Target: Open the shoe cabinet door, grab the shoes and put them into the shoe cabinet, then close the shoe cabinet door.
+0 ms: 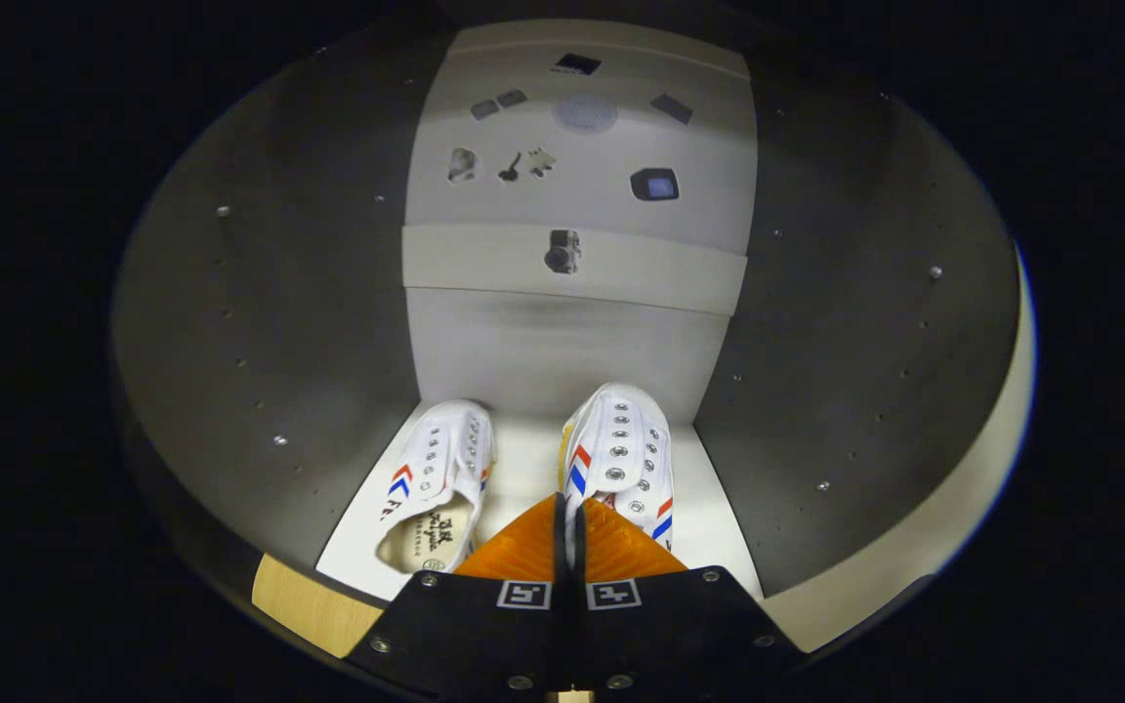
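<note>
Setting: the inside of a shoe cabinet point(309, 322), seen from its open front, with dark side walls dotted with small pegs and holes, and a pale back panel.
Cabinet floor: a pale shelf point(523, 469) at the bottom of the compartment, brightly lit between the two side walls.
Left shoe point(436, 478): a white canvas shoe with red and blue chevron stripes on its side and two rows of metal eyelets. It lies on the shelf with its toe pointing to the far back panel. Its open heel, with printed insole, faces near, just left of the fingers.
Right shoe point(621, 454): a matching white shoe beside the first, also toe toward the back, with a gap of bare shelf between the two. Its near edge runs down into the narrow slit between the fingers.
Gripper point(567, 532): its two fingers are drawn close together with only a thin slit left, and the near edge of the right shoe is pinched in that slit, both fingers pressing on it.
Back panel: a pale horizontal band point(660, 268) crosses it midway up, with a small dark fitting at its centre; above are several small dark marks too small to make out.
Near edge: a strip of light wood point(313, 605) shows at the near left corner below the shelf.
</note>
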`<state>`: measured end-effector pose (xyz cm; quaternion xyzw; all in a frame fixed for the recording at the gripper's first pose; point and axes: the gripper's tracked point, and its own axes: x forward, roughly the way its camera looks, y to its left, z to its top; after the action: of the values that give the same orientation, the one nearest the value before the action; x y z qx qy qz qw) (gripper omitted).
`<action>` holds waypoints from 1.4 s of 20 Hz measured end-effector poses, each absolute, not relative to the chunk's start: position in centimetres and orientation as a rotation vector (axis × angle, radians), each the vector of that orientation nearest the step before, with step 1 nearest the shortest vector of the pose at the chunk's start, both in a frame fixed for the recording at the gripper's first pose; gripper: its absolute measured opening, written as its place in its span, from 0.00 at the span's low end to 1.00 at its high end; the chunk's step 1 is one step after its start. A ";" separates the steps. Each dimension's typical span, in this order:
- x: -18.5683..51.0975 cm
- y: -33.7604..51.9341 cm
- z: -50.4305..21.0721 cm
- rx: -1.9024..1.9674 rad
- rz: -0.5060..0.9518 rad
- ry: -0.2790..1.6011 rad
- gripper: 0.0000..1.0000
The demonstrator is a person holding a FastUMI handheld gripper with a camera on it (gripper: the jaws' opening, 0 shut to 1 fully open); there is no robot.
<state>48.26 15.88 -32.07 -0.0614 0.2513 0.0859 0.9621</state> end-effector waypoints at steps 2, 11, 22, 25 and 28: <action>50.3 15.8 -33.9 -0.118 0.156 0.541 0.00; 50.4 16.6 -35.8 -0.144 0.140 0.535 0.16; 35.0 13.9 -23.2 -0.119 0.202 0.330 0.94; 29.3 11.8 -20.8 -0.125 0.191 0.306 0.94; 23.7 9.3 -18.6 -0.123 0.167 0.285 0.94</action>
<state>23.72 9.26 -18.64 -0.0610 0.1416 0.0830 0.9846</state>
